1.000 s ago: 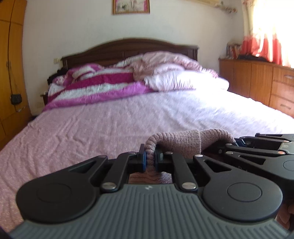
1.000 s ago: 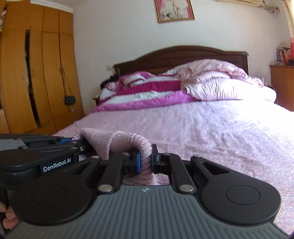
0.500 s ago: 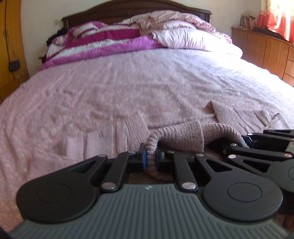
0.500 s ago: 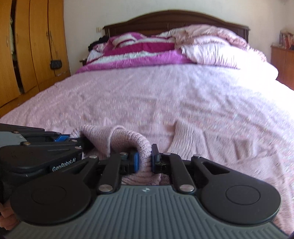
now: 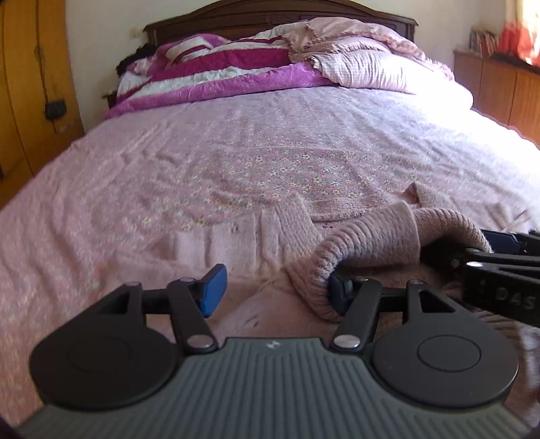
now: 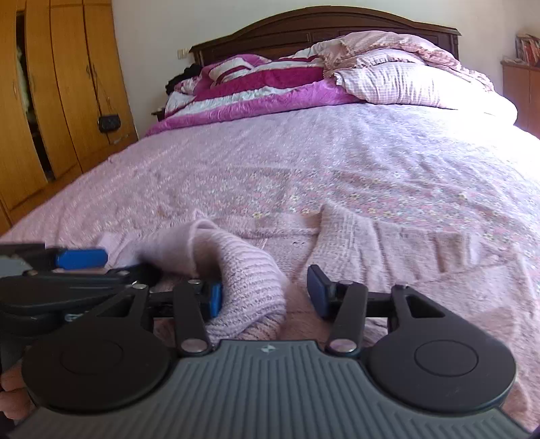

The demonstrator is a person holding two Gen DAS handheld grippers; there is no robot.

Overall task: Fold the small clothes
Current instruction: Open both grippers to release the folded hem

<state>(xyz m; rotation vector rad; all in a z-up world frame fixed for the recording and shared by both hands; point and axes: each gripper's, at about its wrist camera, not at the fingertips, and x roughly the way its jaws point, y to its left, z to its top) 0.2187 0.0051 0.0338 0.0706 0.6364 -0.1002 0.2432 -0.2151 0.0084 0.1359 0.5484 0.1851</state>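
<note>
- The small pale-pink ribbed knit garment [image 5: 364, 243] lies on the pink flower-printed bedspread [image 5: 270, 141] near the foot of the bed, just in front of both grippers.
- A rolled edge of the knit stands up in a hump between the two grippers, while the rest lies fairly flat on the bedspread beyond, one part reaching left [image 5: 236, 236] and another right [image 6: 388, 236].
- Judging by this, one fold has been brought over and is being set down; the hump is not pressed flat, and further folds and smoothing look to be left.
- The left gripper [image 5: 273, 287] is spread wide with nothing pinched; its right blue pad [image 5: 339, 293] touches the knit roll, its left one [image 5: 212, 287] stands clear.
- The right gripper [image 6: 266, 293] is likewise wide open; the knit drapes against its left blue pad [image 6: 214, 299], but the jaws do not close on it.
- Both grippers sit low over the bed, side by side and close, pointing toward the dark wooden headboard [image 6: 320, 27] and level with the bedspread.
- Piled magenta-and-white bedding [image 5: 236, 74] lies well apart at the head of the bed.
</note>
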